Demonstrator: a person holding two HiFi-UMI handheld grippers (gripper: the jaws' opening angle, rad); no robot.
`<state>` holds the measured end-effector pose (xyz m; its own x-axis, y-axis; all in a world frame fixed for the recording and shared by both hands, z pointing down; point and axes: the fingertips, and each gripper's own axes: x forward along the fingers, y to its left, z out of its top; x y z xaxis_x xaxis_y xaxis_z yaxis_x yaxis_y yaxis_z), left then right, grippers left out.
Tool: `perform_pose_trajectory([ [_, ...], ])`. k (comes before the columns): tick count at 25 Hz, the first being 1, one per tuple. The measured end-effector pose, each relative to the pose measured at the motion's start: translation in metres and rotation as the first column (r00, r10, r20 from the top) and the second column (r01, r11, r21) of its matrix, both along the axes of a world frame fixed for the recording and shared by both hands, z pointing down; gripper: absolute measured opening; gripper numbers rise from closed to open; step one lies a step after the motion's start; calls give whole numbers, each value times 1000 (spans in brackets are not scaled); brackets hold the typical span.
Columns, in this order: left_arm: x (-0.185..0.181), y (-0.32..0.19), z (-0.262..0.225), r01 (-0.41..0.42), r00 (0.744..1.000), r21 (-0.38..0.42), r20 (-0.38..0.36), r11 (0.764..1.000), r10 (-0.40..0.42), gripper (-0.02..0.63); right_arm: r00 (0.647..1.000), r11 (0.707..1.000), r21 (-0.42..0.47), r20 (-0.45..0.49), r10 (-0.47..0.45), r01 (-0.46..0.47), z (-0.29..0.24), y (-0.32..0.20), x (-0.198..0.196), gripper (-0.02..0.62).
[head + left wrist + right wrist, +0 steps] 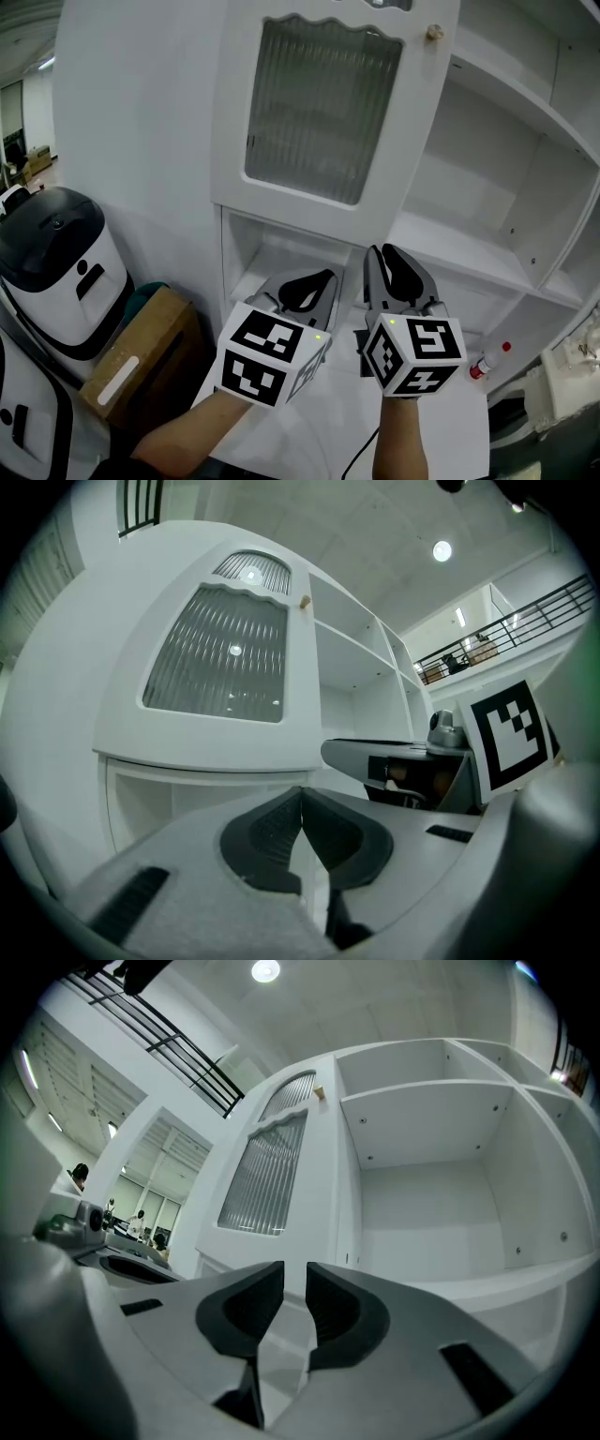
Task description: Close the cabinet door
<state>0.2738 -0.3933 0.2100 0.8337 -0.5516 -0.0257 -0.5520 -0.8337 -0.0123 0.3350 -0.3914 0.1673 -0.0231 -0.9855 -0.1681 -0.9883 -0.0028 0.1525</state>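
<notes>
The white cabinet door [319, 103] has a ribbed glass pane and a small knob [434, 34] at its upper corner; it stands swung out from the cabinet. Both grippers hang below it, in front of the lower opening, and touch nothing. My left gripper [305, 286] is shut, its tips meeting with nothing between them [300, 803]. My right gripper [394, 267] stands beside it with a narrow empty gap between its jaws [295, 1283]. The left gripper view shows the door [220, 658] straight ahead. The door [272, 1171] and knob [320, 1093] lie left of centre in the right gripper view.
Bare white shelves [487, 187] fill the cabinet to the right of the door. A white and black appliance [56, 262] and a cardboard box [141, 352] stand at the lower left. A small bottle with a red cap [489, 361] lies at the lower right.
</notes>
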Motion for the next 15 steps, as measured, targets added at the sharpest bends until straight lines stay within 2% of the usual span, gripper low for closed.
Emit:
perform_pose_trajectory([
  [15,-72,25,7,-19,1000,-30,-7,999,18,13,1000,997,-77,25,1,1,30,34,-87,49],
])
